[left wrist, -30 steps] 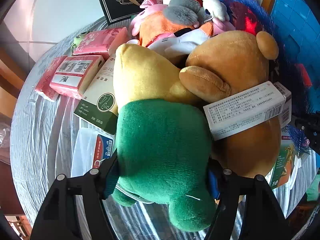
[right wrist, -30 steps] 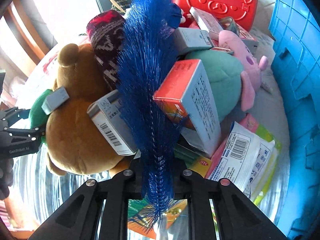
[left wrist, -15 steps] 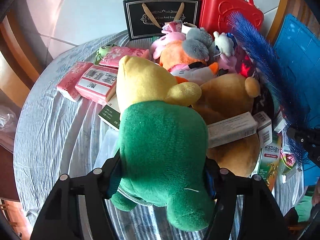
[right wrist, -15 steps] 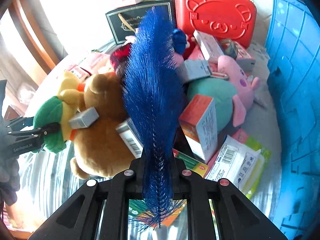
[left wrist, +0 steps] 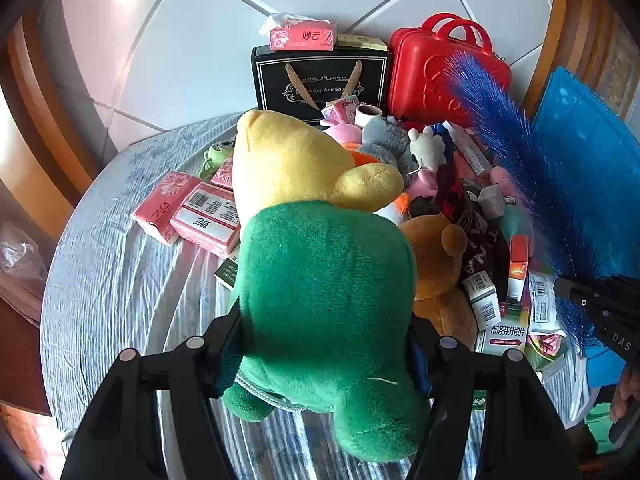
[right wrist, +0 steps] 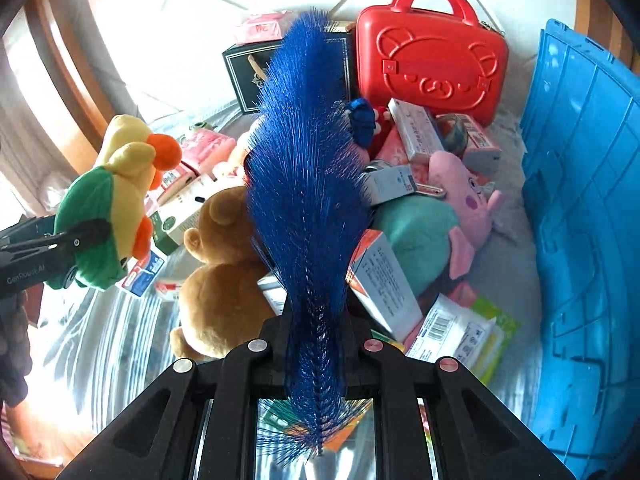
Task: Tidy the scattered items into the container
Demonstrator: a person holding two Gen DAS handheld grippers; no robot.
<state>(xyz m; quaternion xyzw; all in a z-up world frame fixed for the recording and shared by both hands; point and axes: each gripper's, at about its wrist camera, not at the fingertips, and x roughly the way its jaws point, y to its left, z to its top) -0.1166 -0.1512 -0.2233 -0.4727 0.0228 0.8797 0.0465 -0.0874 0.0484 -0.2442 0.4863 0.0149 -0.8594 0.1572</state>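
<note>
My left gripper (left wrist: pixel 326 344) is shut on a green and yellow plush duck (left wrist: pixel 320 264) and holds it above the table; the duck also shows in the right wrist view (right wrist: pixel 116 200). My right gripper (right wrist: pixel 316 344) is shut on a blue bristle brush (right wrist: pixel 308 184), which stands upright and also shows in the left wrist view (left wrist: pixel 520 168). The blue crate (right wrist: pixel 588 240) stands at the right, beside the pile. A brown teddy bear (right wrist: pixel 220 268), a pink pig plush (right wrist: pixel 468 204) and several boxes lie heaped on the table.
A red case (right wrist: pixel 432 52) and a black gift bag (left wrist: pixel 320 80) stand at the back. Pink tissue packs (left wrist: pixel 188 212) lie on the grey striped cloth (left wrist: pixel 120 280) at the left. A wet-wipe pack (right wrist: pixel 460 332) lies near the crate.
Both grippers have lifted up and back from the pile, carrying the duck and the brush. The pile now looks smaller and further below.
</note>
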